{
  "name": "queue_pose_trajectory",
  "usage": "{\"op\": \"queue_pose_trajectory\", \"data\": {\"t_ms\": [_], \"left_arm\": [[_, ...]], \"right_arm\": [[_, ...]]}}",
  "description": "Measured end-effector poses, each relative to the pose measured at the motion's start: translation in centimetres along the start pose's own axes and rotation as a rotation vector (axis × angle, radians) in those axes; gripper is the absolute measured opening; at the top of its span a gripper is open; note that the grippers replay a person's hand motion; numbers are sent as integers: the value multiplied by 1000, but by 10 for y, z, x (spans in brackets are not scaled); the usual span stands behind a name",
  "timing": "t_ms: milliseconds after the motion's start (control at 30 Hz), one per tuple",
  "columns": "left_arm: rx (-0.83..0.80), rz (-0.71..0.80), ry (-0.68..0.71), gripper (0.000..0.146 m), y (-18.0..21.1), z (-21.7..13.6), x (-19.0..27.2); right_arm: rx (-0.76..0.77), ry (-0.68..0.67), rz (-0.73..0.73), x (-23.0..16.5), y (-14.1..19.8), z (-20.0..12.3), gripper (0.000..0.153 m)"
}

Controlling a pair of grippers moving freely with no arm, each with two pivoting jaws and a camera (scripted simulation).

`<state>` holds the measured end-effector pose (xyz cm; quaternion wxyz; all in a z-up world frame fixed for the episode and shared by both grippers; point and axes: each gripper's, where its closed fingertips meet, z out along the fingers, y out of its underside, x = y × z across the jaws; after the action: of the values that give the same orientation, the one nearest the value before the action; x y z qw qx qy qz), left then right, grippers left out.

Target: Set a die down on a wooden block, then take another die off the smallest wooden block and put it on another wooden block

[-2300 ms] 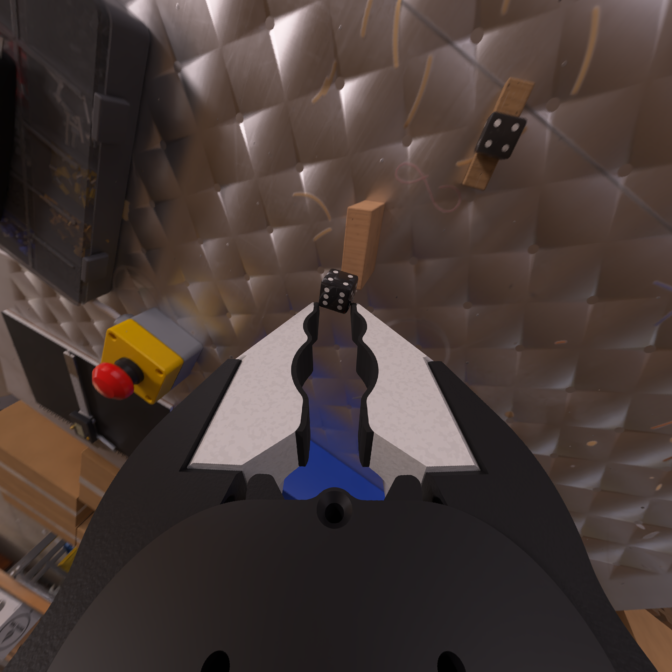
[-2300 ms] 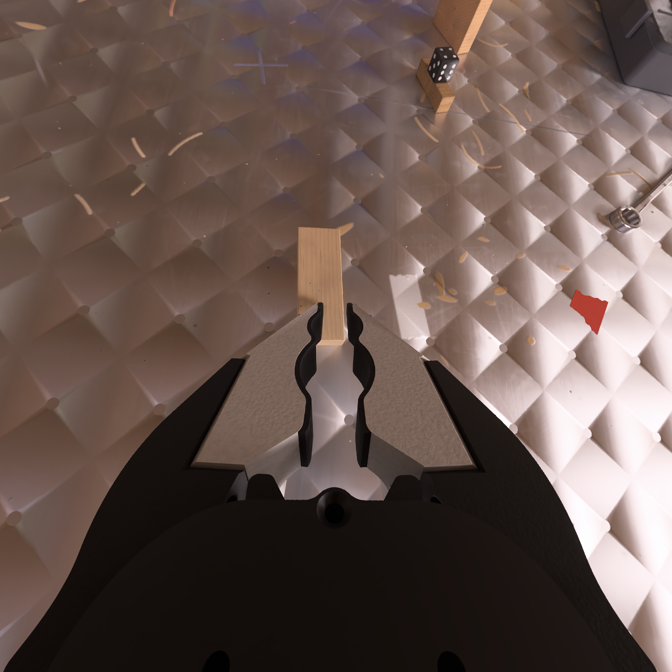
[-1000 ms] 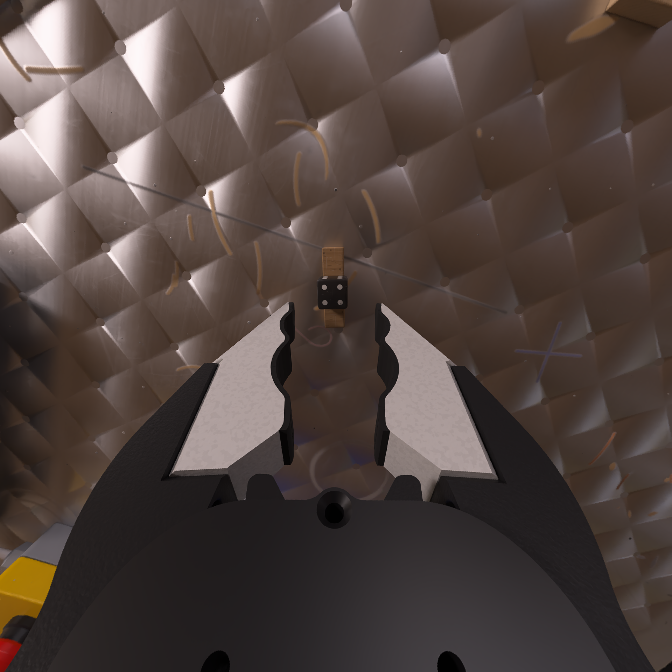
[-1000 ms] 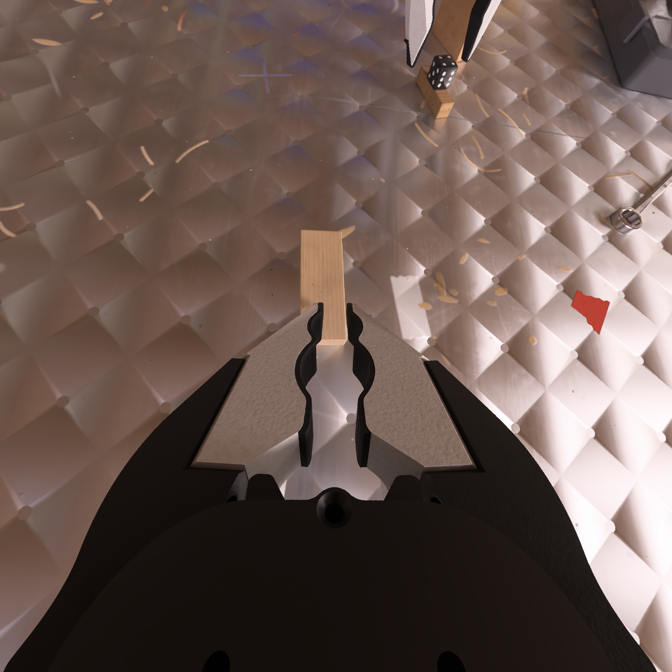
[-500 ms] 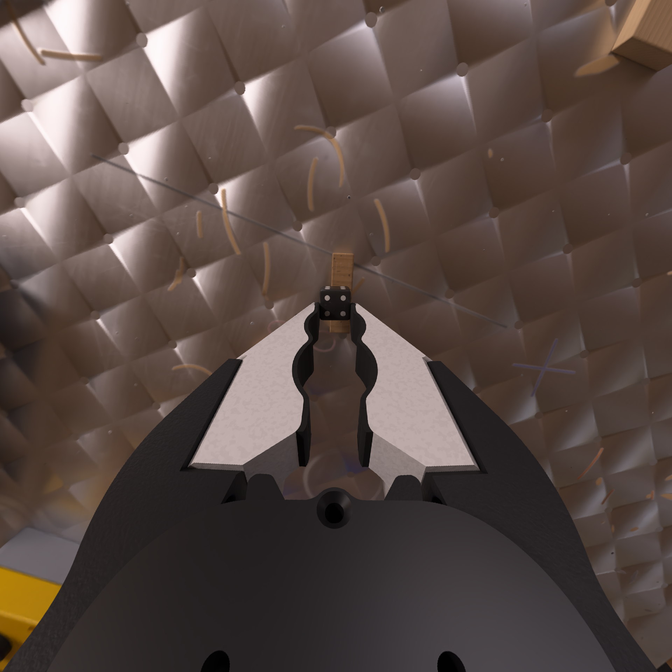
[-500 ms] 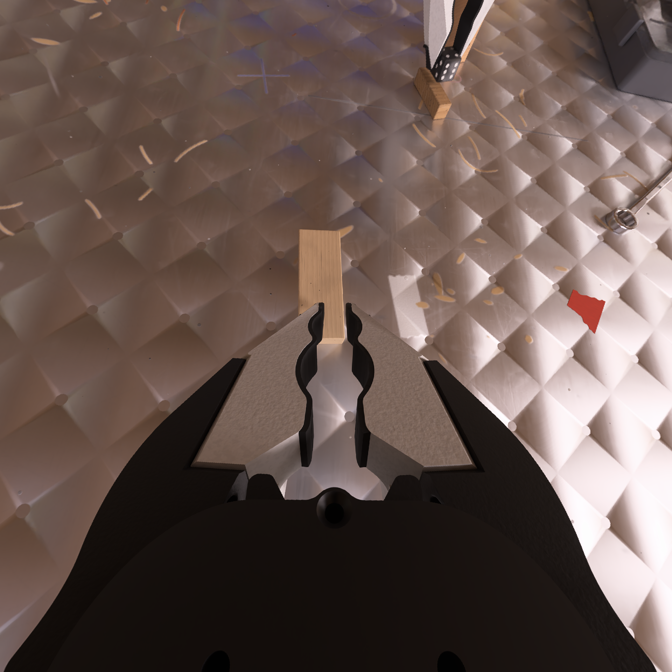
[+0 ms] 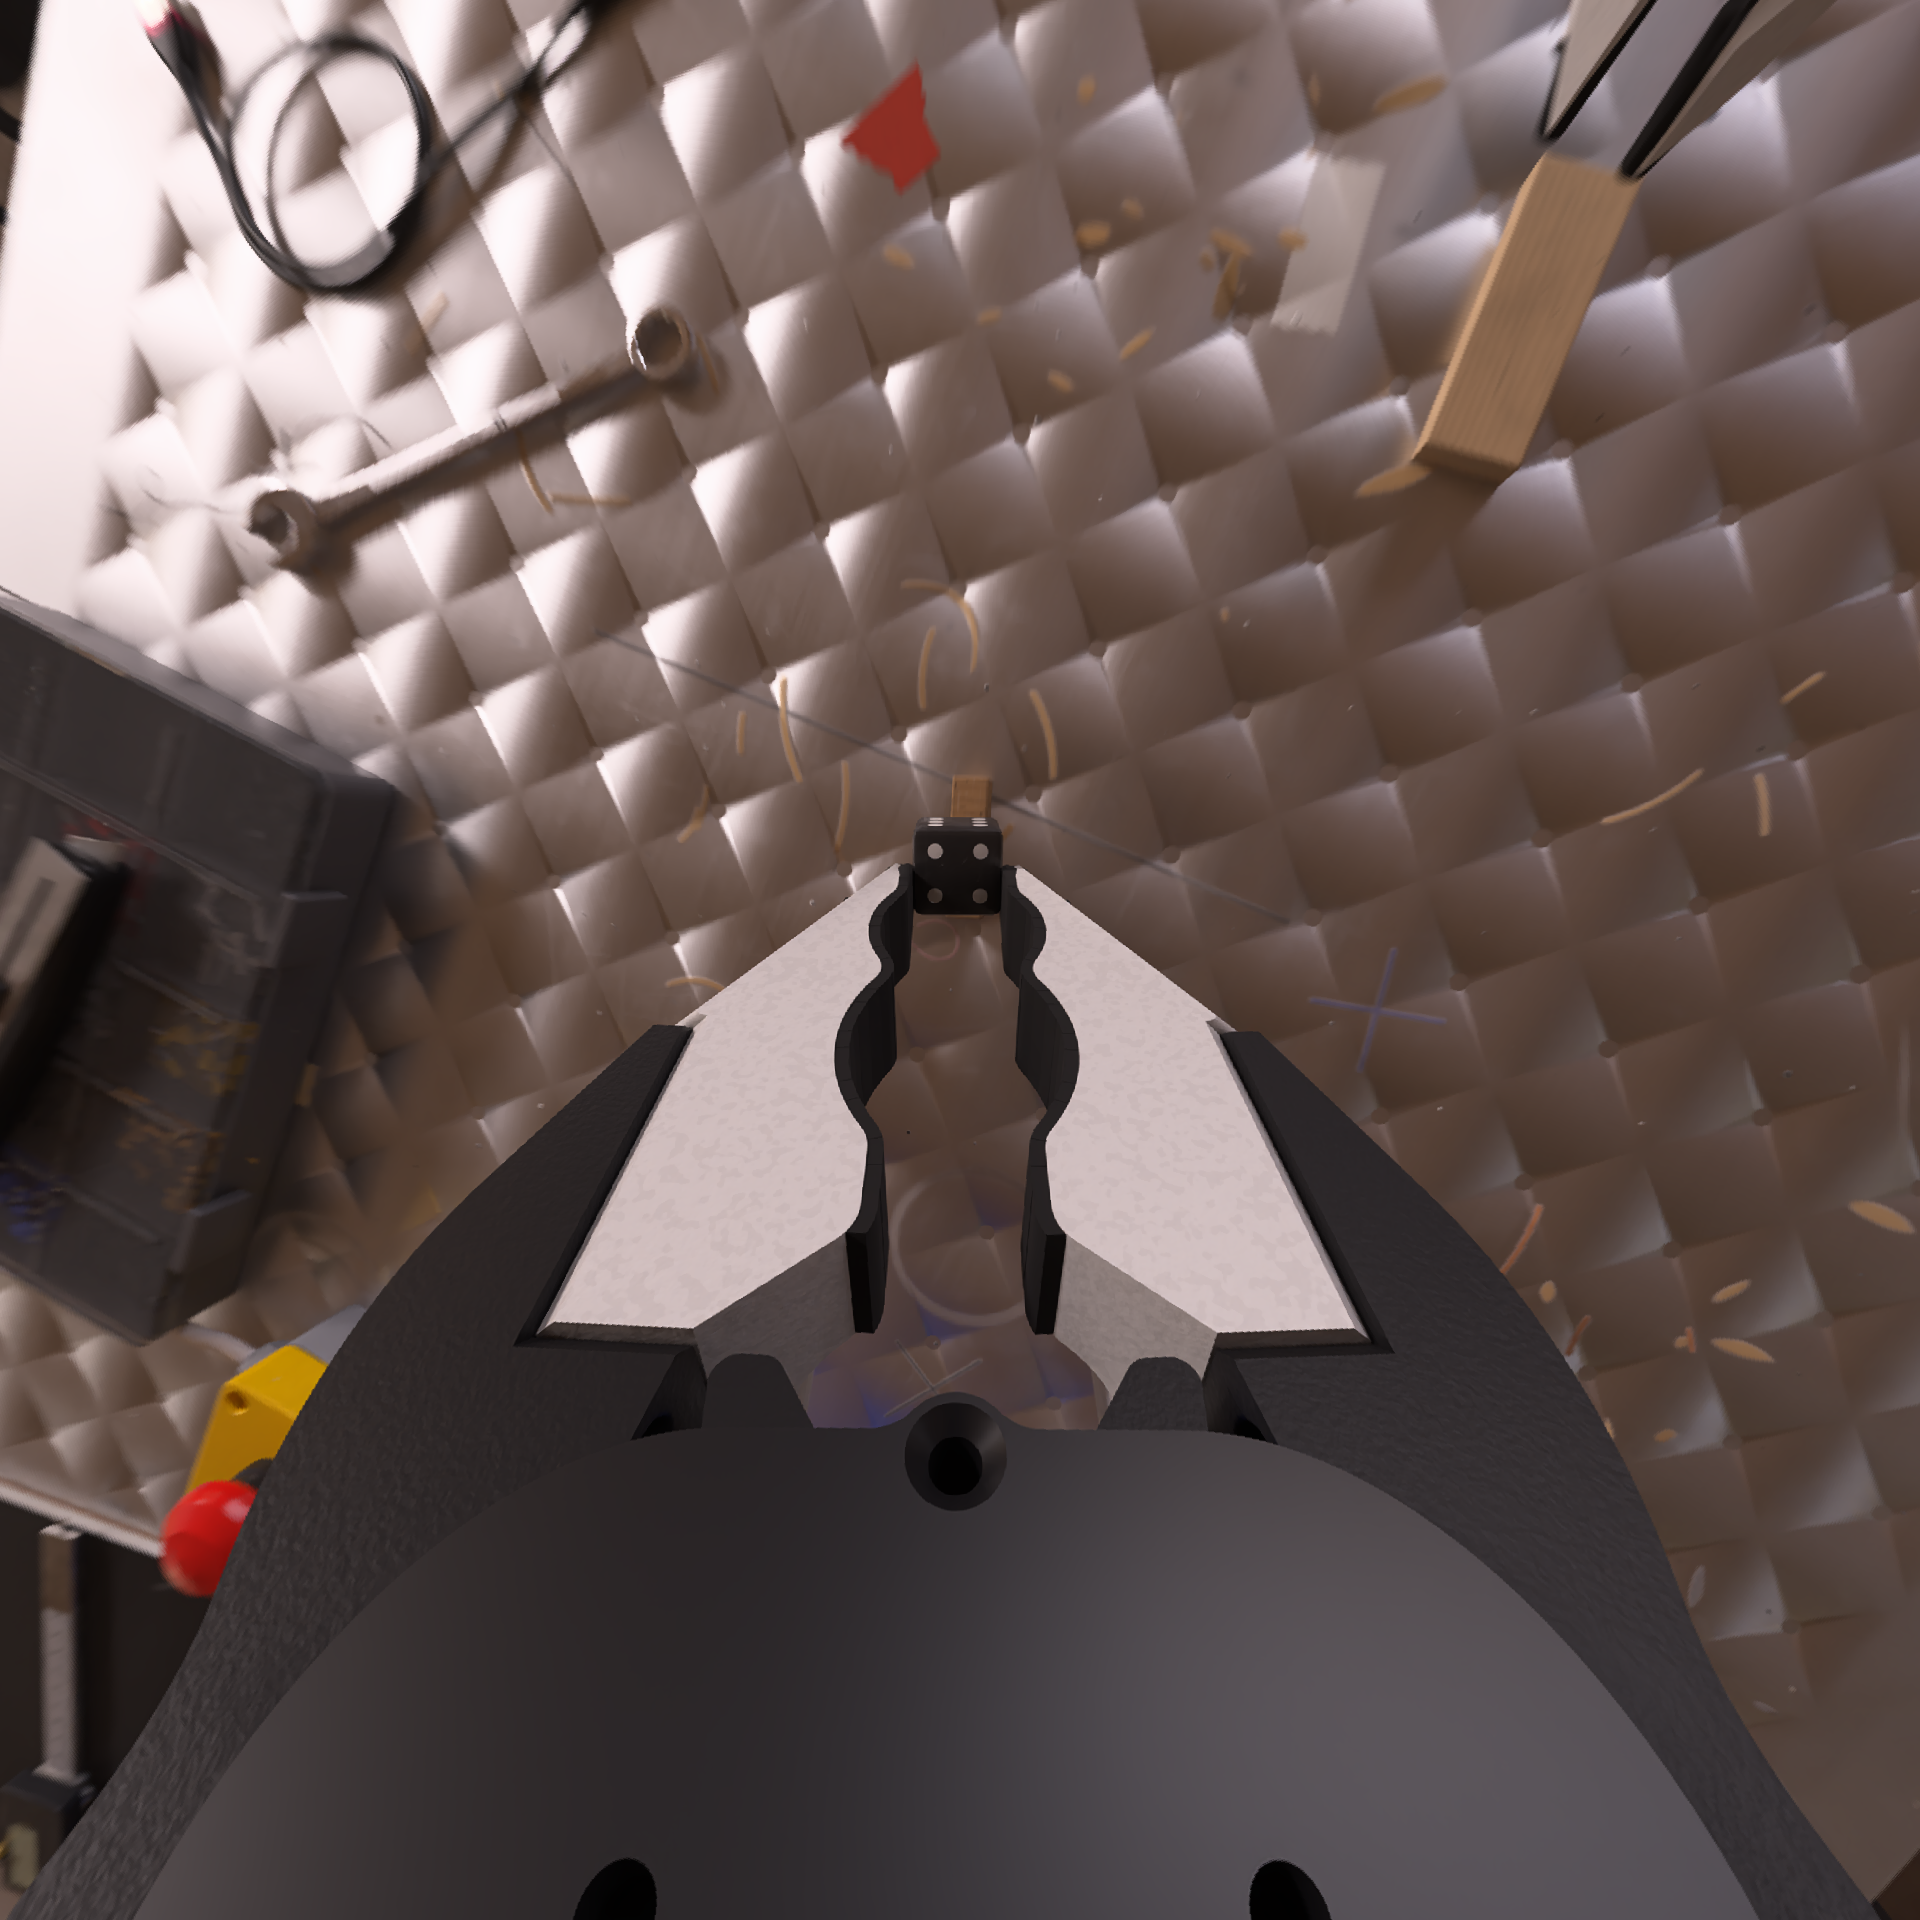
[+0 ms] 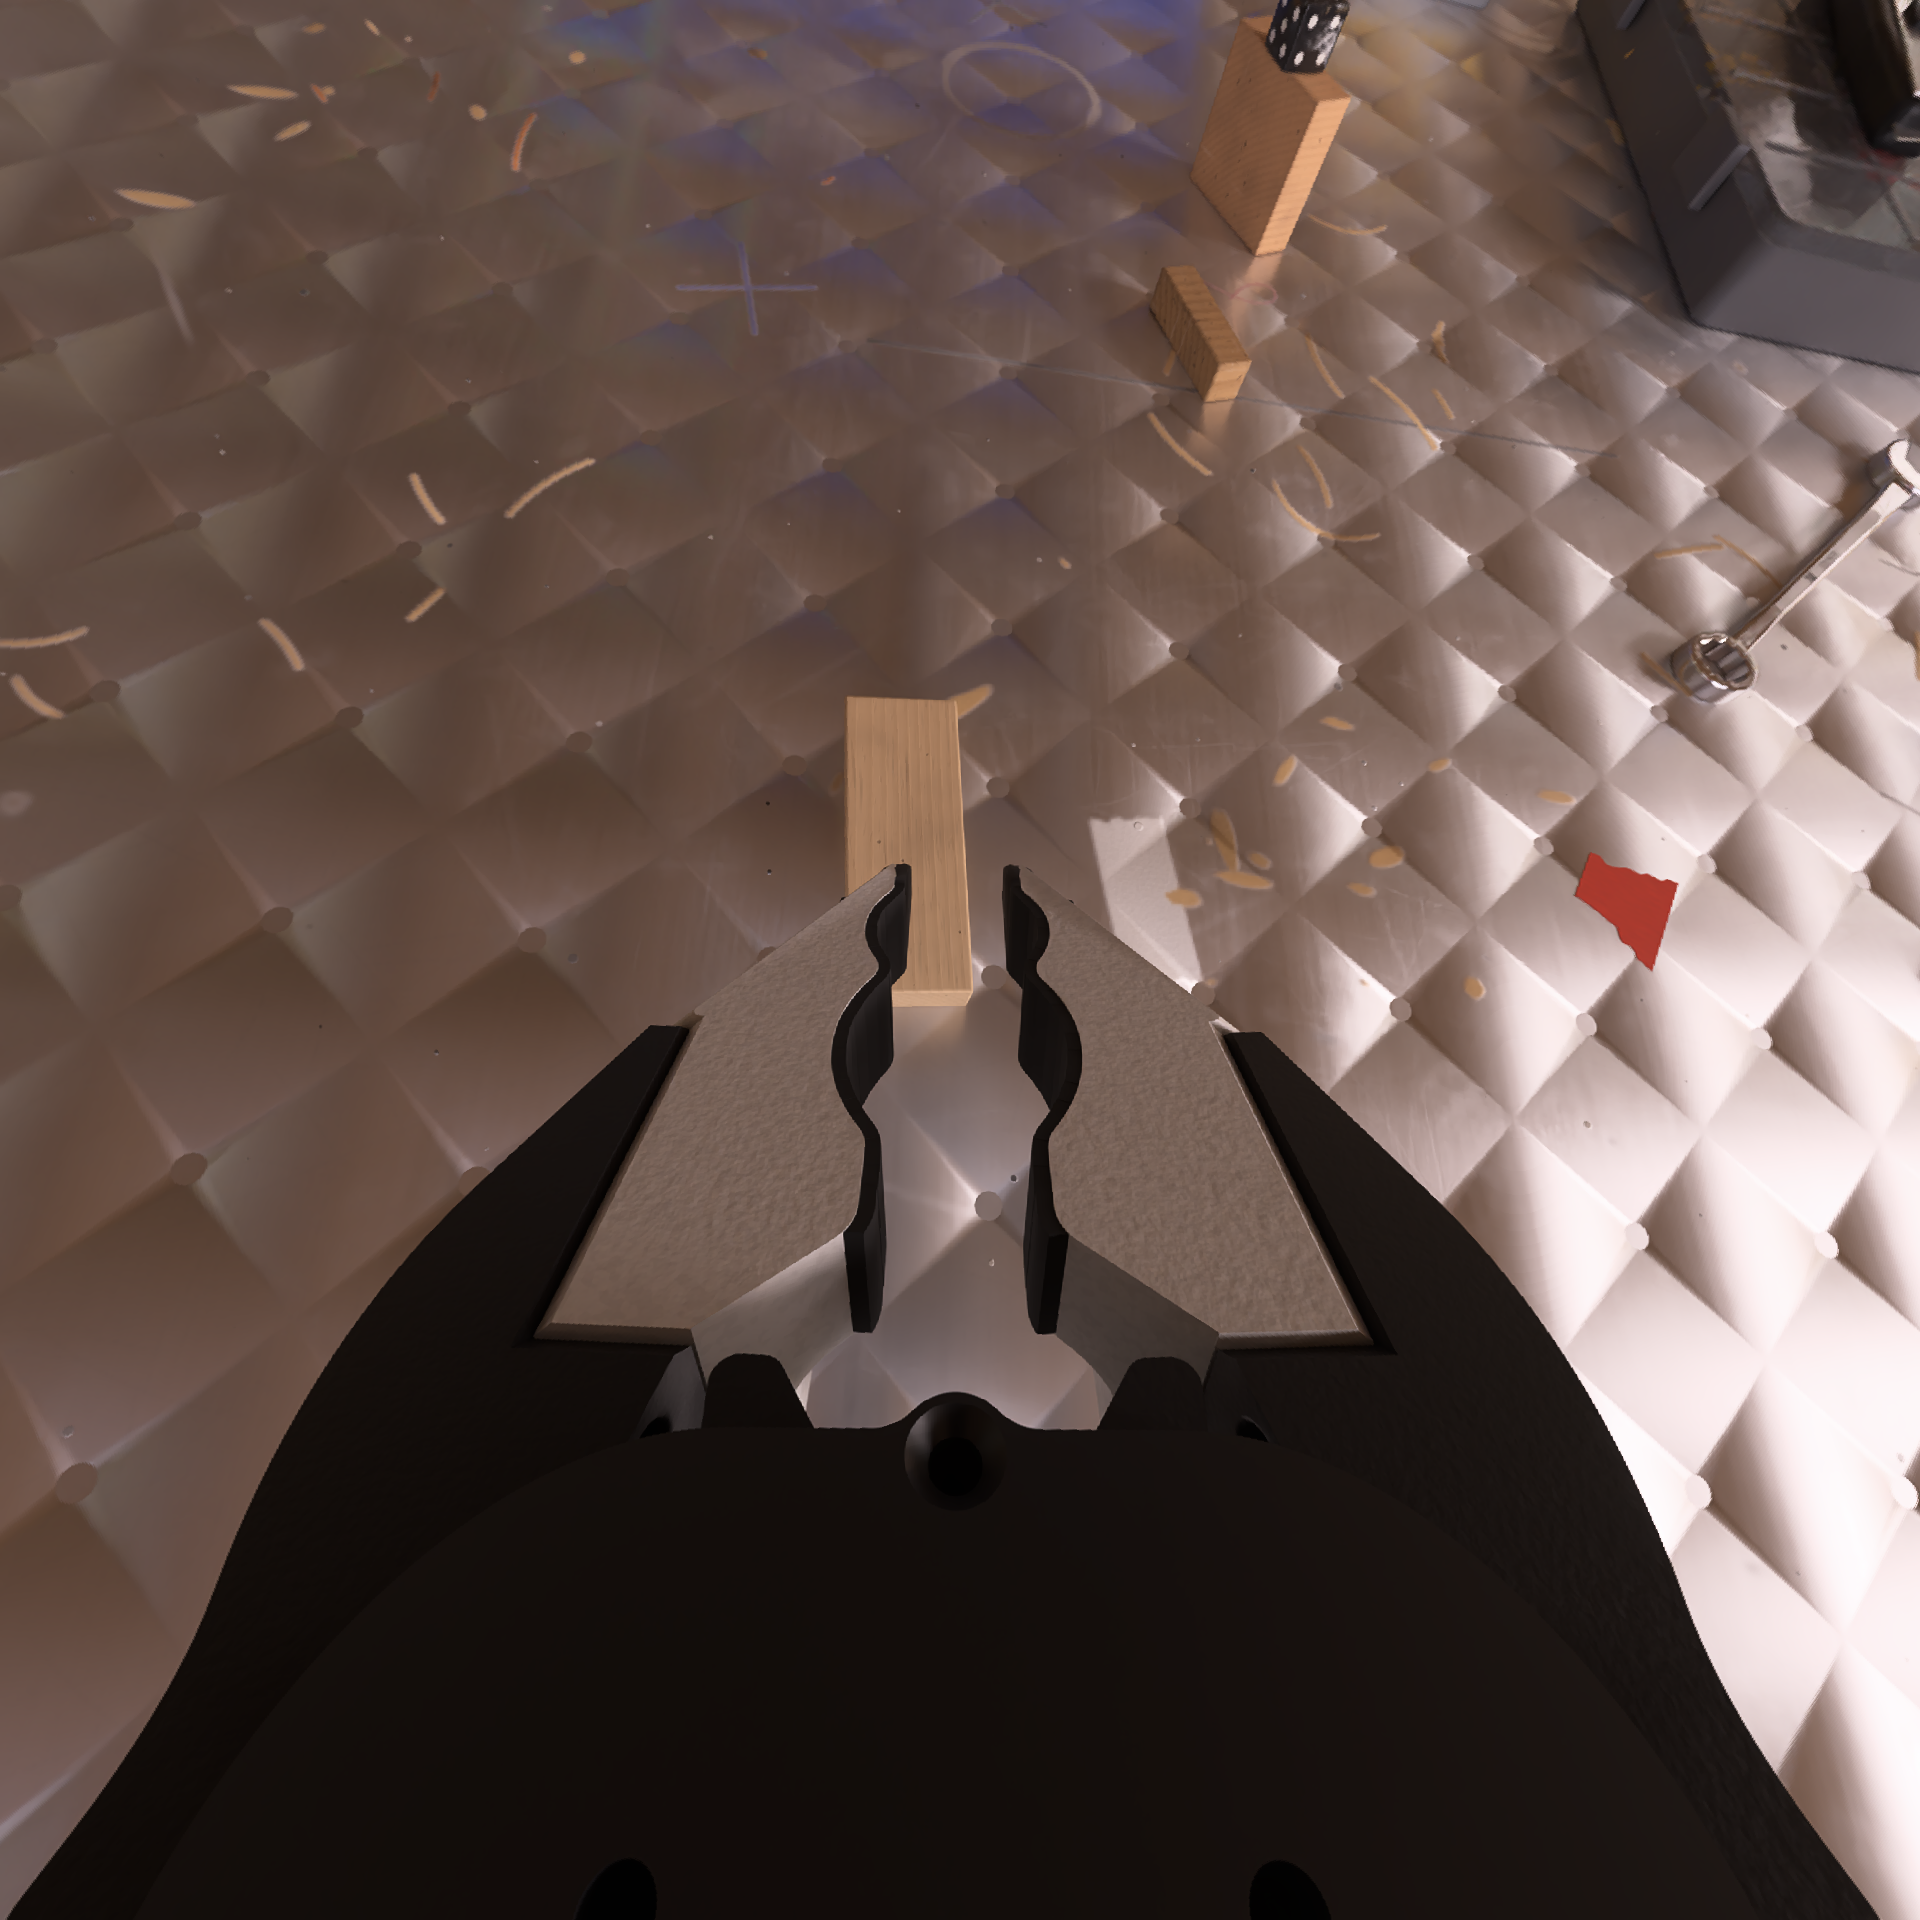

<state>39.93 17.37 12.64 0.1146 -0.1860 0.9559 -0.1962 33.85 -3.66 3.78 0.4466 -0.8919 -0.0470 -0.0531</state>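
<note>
My left gripper [image 7: 957,896] is shut on a black die [image 7: 956,868] and holds it well above the smallest wooden block [image 7: 971,795], which lies bare on the table [image 8: 1200,332]. A second black die [image 8: 1304,31] sits on top of the tall upright block [image 8: 1262,145]. My right gripper [image 8: 957,883] hovers over the near end of a flat light wooden block [image 8: 902,790] with its jaws slightly apart and nothing held. The flat block also shows in the left wrist view [image 7: 1507,322].
A steel wrench [image 7: 468,447] [image 8: 1787,592], a red scrap [image 7: 894,130] [image 8: 1626,904], a dark case [image 7: 156,987] [image 8: 1766,156], a black cable [image 7: 312,156] and a yellow box with a red button [image 7: 249,1444] lie around. Wood shavings are scattered on the quilted metal table [image 8: 416,935].
My left gripper closed on the die on the smallest block and has risen high with it, leaving that block bare. My right gripper's jaws have parted slightly.
</note>
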Motion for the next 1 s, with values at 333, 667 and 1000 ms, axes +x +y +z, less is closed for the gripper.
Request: {"op": "queue_pose_trajectory", "data": {"t_ms": [333, 667, 1000], "left_arm": [[46, 348, 68, 16, -92, -10, 93], [-217, 490, 288, 16, -93, 79, 125], [-296, 488, 442, 16, -74, 126, 147]], "right_arm": [[4, -6, -16, -1, -4, -8, 17], [-84, -47, -4, 4, 13, -17, 16], [-65, -74, 0, -12, 8, -1, 17]]}}
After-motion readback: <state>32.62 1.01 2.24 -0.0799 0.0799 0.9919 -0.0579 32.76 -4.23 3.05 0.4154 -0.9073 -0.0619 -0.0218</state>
